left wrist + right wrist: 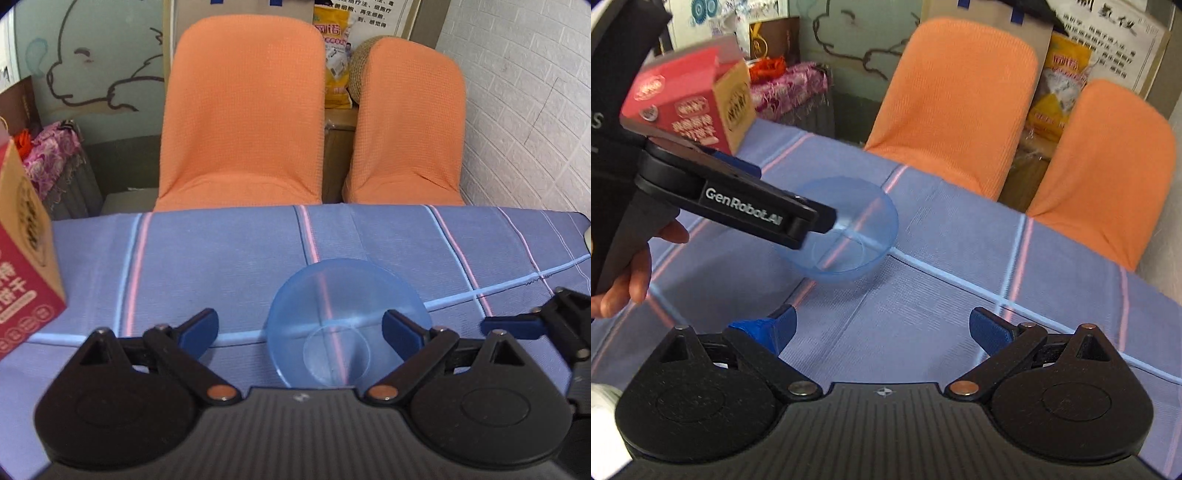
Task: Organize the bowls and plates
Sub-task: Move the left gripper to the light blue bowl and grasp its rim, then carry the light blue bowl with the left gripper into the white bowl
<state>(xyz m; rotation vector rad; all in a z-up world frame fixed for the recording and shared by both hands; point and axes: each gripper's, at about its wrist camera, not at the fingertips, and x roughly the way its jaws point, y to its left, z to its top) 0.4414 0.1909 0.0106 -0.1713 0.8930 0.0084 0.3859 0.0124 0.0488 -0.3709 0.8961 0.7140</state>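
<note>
A clear blue plastic bowl (343, 314) stands upright on the blue striped tablecloth (221, 258). My left gripper (300, 330) is open, low over the bowl's near side, its right finger reaching at the bowl's right rim. In the right wrist view the bowl (849, 229) sits mid-table, and the left gripper (798, 206) comes in from the left over its near rim. My right gripper (882, 328) is open and empty, hovering above the cloth in front of the bowl. It also shows at the right edge of the left wrist view (517, 326).
A red and tan carton (26, 258) stands at the table's left; it also shows in the right wrist view (690, 99). Two orange-covered chairs (243, 110) stand behind the far table edge. A white brick wall (528, 110) is on the right.
</note>
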